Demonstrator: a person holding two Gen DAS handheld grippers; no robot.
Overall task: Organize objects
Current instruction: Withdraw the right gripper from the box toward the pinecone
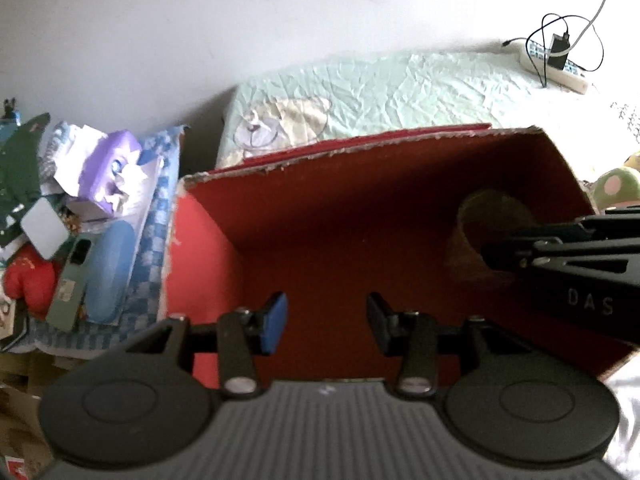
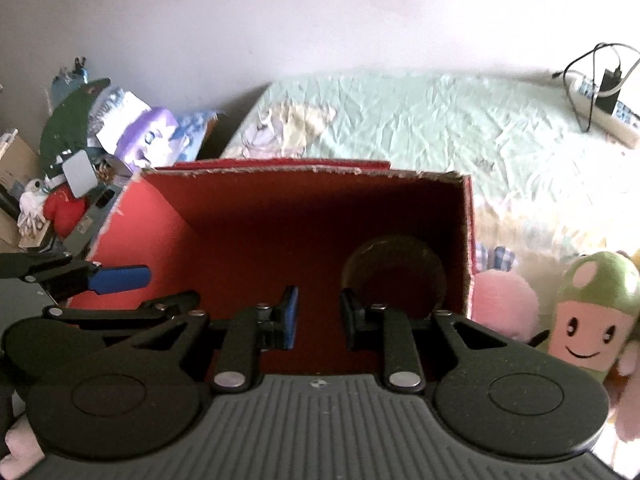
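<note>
A red cardboard box (image 1: 320,216) (image 2: 256,216) with a torn rim stands open on the bed. A brown tape roll (image 2: 394,276) (image 1: 480,224) lies in its right part. My left gripper (image 1: 326,320) hovers open over the box's near left side, nothing between its fingers. My right gripper (image 2: 318,316) is open too, just in front of the roll and not touching it. The right gripper's fingers (image 1: 532,252) reach in from the right in the left wrist view. A green mushroom plush (image 2: 592,312) and a pink plush (image 2: 504,304) lie right of the box.
The bed carries a pale green sheet (image 1: 400,88) with a power strip and cables (image 1: 560,64) at the far right. A cluttered pile (image 1: 80,208) of boxes, a red plush and a blue case lies left of the box. A white wall is behind.
</note>
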